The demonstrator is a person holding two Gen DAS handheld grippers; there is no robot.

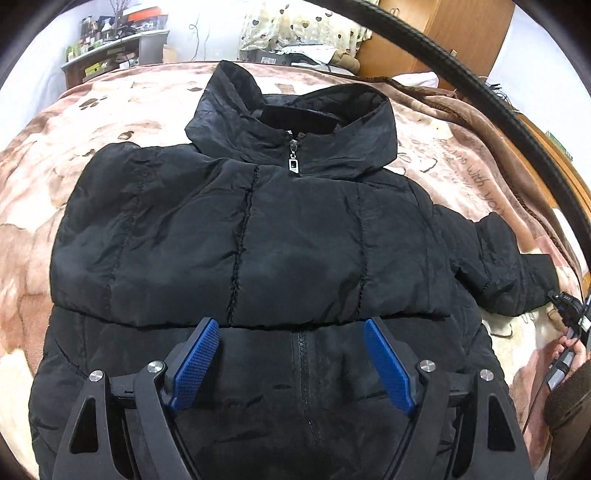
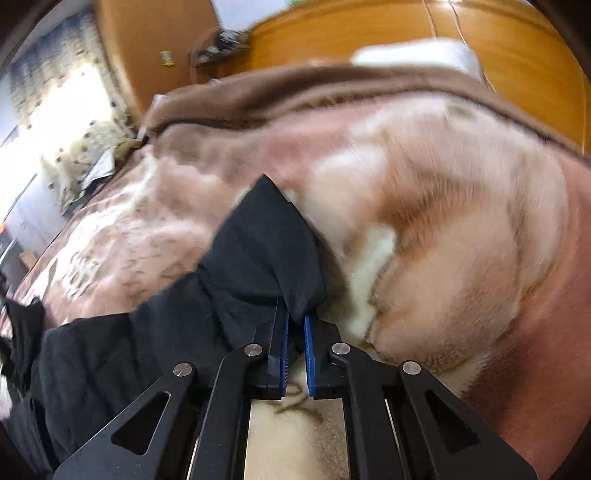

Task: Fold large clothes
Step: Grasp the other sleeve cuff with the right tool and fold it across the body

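Observation:
A black hooded puffer jacket (image 1: pixel 258 229) lies face up and zipped on the bed, its hood at the far end. One sleeve lies folded across the chest. Above the jacket's lower front hovers my left gripper (image 1: pixel 291 326), open, its blue pads (image 1: pixel 197 363) holding nothing. The other sleeve (image 1: pixel 509 273) sticks out to the right. In the right wrist view my right gripper (image 2: pixel 295 314) is shut on the cuff end of that sleeve (image 2: pixel 266 251), which rises a little off the blanket. This view is blurred.
A brown and cream fleece blanket (image 1: pixel 74 147) covers the bed. A wooden headboard (image 2: pixel 369 37) runs along the right side. Pillows (image 1: pixel 295 26) and a cluttered shelf (image 1: pixel 110 40) stand at the far end. A black cable (image 1: pixel 461 74) crosses the upper right.

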